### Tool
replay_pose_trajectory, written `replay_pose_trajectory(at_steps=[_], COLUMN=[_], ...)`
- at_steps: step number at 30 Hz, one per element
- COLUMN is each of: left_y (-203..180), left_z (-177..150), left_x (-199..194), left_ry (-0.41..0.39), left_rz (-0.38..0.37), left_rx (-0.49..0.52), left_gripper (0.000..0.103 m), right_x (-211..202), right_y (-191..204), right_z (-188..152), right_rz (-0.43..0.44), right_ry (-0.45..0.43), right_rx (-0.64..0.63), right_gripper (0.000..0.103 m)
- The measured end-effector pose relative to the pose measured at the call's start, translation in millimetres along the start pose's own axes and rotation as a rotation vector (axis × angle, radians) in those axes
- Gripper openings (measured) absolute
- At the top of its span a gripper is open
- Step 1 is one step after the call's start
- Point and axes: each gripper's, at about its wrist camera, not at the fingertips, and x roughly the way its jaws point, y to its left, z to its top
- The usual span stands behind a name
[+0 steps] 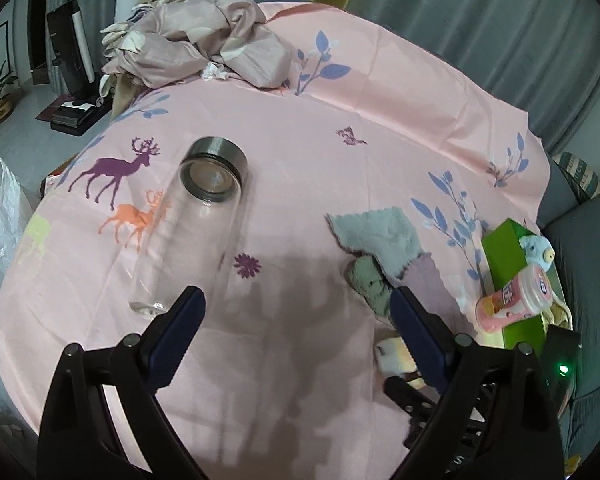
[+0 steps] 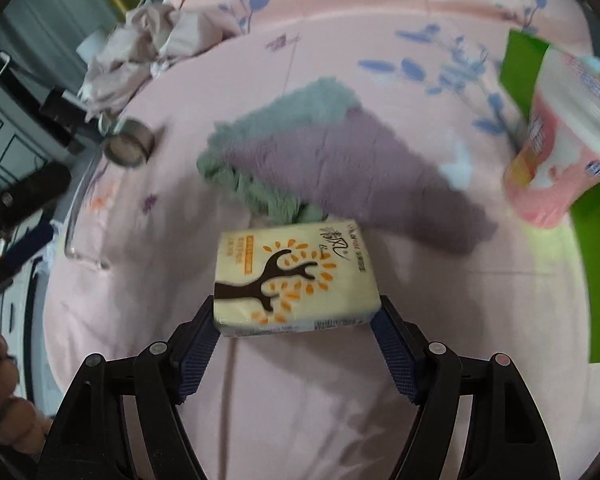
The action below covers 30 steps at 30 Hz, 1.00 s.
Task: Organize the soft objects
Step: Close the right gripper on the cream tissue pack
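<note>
Right claw (image 2: pixel 296 316) grips tissue pack (image 2: pixel 294 280); left claw (image 1: pixel 296 308) gapes.

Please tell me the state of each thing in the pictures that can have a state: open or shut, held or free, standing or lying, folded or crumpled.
Left tool: open, holds nothing.
Right tool: shut on the tissue pack.
Tissue pack: held, sealed.
Glass bottle: lying on its side, lid on.
Green and purple towel: lying loose, partly bunched.
Pink container: tipped, leaning on the green box.
Beige cloth: crumpled in a heap.

Glossy plastic-wrapped tissue pack (image 2: pixel 296 276), fluffy cloth towels (image 2: pixel 324 160), clear glass bottle (image 1: pixel 188 236), smooth printed tablecloth (image 1: pixel 300 184)
</note>
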Motion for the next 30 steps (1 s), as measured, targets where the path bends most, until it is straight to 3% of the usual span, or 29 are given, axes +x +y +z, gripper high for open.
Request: replay_pose_trajectory(at_steps=[7, 11, 17, 19, 23, 26, 30], left_y=[-5.8, -16.2, -38.3, -45.4, -59.2, -57.0, -57.2], left_z=[-9.7, -20.3, -45.1, -51.5, -62.3, -67.7, -71.4], left_x=[6.1, 9.9, 36.2, 37.9, 43.7, 53.3, 61.9], left_ry=[0.043, 0.085, 0.256, 0.27, 0.28, 0.324, 0.34], left_rz=[-0.016, -0.08, -0.195, -0.216, -0.172, -0.179, -0.177], left_rx=[0.018, 0.041, 0.054, 0.068, 0.149, 0.138, 0.131], left_gripper=[0.086, 0.079, 0.05, 0.047, 0.045, 0.038, 0.037], right_x=[-17.4, -38.4, -58.1, -51.2, -33.5, -14.9, -1.8], right_y=[-13.4, -32.0, -49.5, -49.9, -50.3, -49.5, -50.4], right_z=[-0.5, 1.4, 5.6, 6.7, 6.9, 6.1, 5.1], right_rz=[0.035, 0.091, 0.208, 0.233, 0.253, 0.222, 0.246], right_ry=[-0.04, -0.105, -0.202, -0.184, -0.121, -0.067, -0.038], right_rx=[0.039, 0.091, 0.146, 0.151, 0.158, 0.162, 0.175], right_gripper=[0.086, 0.086, 0.086, 0.081, 0.057, 0.045, 0.043])
